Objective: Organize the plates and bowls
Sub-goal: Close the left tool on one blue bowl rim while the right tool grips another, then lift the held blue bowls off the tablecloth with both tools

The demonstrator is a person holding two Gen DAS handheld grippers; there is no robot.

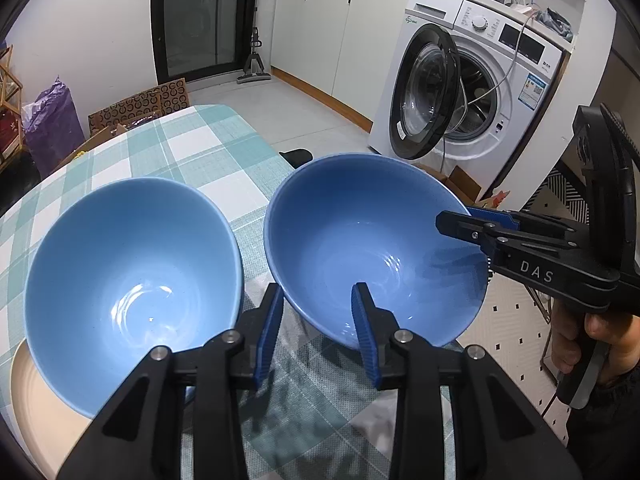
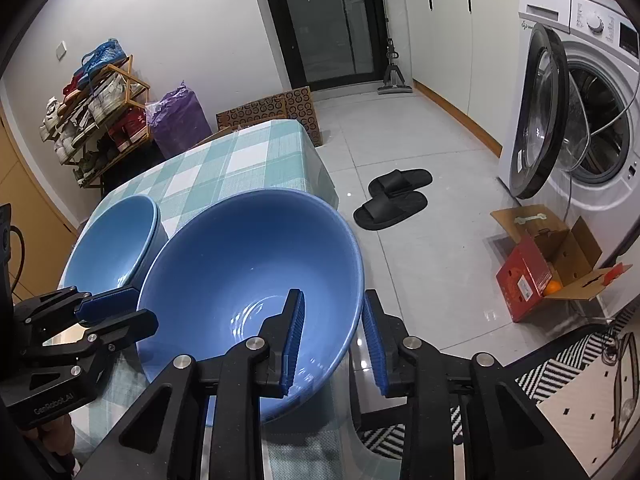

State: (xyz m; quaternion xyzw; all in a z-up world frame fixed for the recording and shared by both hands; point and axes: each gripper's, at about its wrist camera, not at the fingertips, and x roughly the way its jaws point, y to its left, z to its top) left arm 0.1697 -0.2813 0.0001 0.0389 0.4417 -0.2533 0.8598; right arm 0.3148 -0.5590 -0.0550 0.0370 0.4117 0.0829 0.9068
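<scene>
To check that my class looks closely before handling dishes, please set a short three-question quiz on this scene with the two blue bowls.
1. True or false: the washing machine door is shut.
2. What lies under the lighter blue bowl? A. a cream plate; B. a cardboard box; C. a slipper.
3. Fill in: the left gripper and the right gripper each have one finger inside and one outside the rim of the ___ bowl.
Key: 1 false, it stands open; 2 A; 3 the darker blue bowl.
</scene>
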